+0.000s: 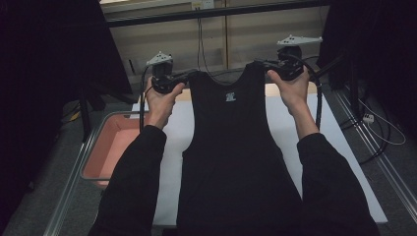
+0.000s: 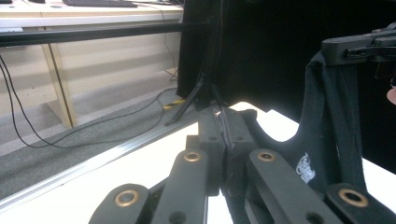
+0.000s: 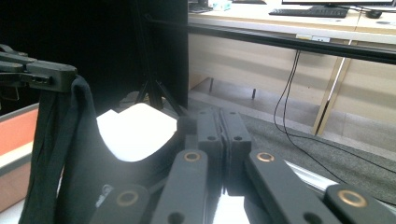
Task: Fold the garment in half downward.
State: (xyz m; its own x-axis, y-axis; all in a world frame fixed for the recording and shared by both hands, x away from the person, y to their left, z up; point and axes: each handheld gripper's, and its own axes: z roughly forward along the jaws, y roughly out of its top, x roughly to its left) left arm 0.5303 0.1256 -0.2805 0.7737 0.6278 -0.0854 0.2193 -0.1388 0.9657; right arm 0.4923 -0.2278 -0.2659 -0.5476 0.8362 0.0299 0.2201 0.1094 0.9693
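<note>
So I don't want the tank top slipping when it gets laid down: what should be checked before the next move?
1. Left gripper shut on a shoulder strap of the black tank top: ok.
2. Right gripper shut on the other strap: ok; in its own view the jaws are together with cloth at them.
3. Top held level between the two grippers: ok, the neckline hangs evenly.
4. Garment hanging flat, label facing the camera: ok, no twist visible.
5. White table surface free beside the garment: ok.
6. Hem lying smooth at the near edge: cannot tell, it is dark there.
</note>
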